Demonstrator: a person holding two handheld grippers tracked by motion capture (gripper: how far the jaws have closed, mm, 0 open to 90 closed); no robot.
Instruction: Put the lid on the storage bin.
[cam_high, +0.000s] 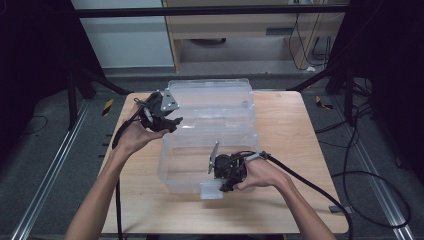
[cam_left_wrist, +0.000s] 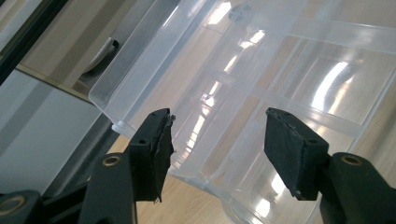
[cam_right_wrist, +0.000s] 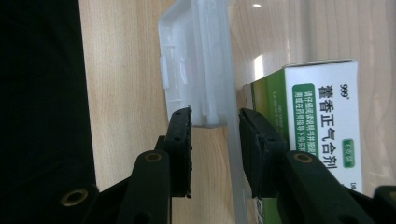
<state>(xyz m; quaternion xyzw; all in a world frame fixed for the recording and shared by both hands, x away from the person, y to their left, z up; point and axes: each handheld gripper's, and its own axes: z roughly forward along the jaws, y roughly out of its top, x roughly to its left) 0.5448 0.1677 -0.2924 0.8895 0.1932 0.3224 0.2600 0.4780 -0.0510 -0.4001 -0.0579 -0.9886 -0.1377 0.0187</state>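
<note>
A clear plastic box (cam_high: 207, 165) sits in the middle of the wooden desk (cam_high: 290, 130), and its clear lid (cam_high: 212, 100) is swung open toward the far side. The left tool (cam_high: 161, 116) is up by the left end of the lid, just beside it. In the left gripper view its two black jaws are wide apart with nothing between them, and the lid (cam_left_wrist: 261, 70) lies just past the tips. The right tool (cam_high: 226, 176) is down at the near wall of the box, next to the white latch (cam_high: 211, 190). In the right gripper view the right tool (cam_right_wrist: 215, 144) has its jaws partly apart, one on each side of the box's thin wall, with the latch (cam_right_wrist: 196, 70) just past them. I cannot tell if the pads touch the wall. Behind the wall, inside the box, stands a green and white medicine box (cam_right_wrist: 322, 140).
</note>
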